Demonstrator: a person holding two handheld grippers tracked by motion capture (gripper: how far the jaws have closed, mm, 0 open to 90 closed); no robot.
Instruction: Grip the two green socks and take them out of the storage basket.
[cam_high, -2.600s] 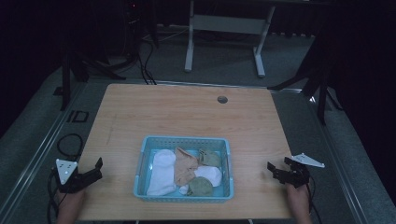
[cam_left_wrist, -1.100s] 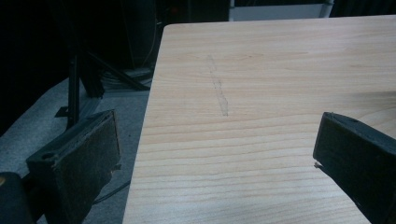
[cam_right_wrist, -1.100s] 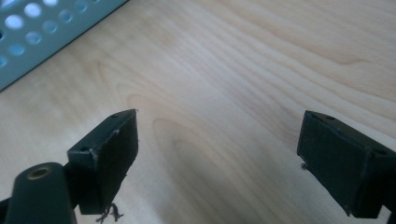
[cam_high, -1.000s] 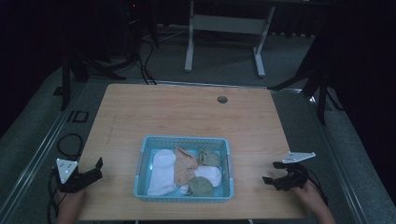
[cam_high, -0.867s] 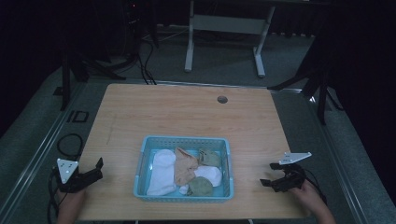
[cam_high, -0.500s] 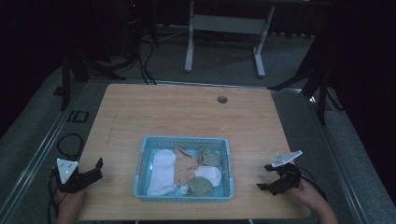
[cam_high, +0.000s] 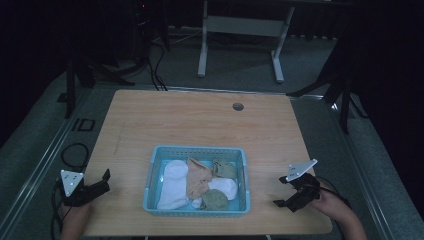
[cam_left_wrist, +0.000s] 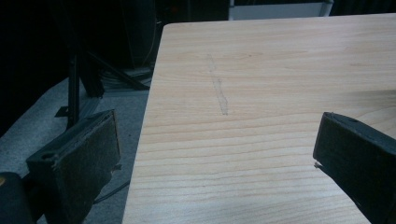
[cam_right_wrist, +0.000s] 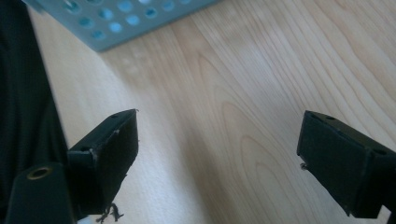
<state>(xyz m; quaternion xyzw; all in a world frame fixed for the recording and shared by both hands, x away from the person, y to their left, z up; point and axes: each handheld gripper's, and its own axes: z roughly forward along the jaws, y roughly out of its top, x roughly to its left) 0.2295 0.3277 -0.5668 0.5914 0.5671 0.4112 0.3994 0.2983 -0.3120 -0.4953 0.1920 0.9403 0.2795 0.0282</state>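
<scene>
Between the parted jaws of the right gripper (cam_high: 287, 192), at the near right of the bench (cam_high: 200, 120), nothing is held; bare wood is seen there. The left gripper (cam_high: 100, 184), at the near left edge, is likewise spread wide and empty. Midway between them, well apart from both, a blue basket (cam_high: 196, 150) of socks (cam_high: 200, 180) is set.

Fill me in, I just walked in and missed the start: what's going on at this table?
A person holds a two-jaw gripper in each hand at a wooden table. A blue basket near the front edge holds socks: white, tan and olive. The right gripper sits open over the table, right of the basket, angled toward it. The left gripper rests open at the front left corner. Neither holds anything yet.
</scene>
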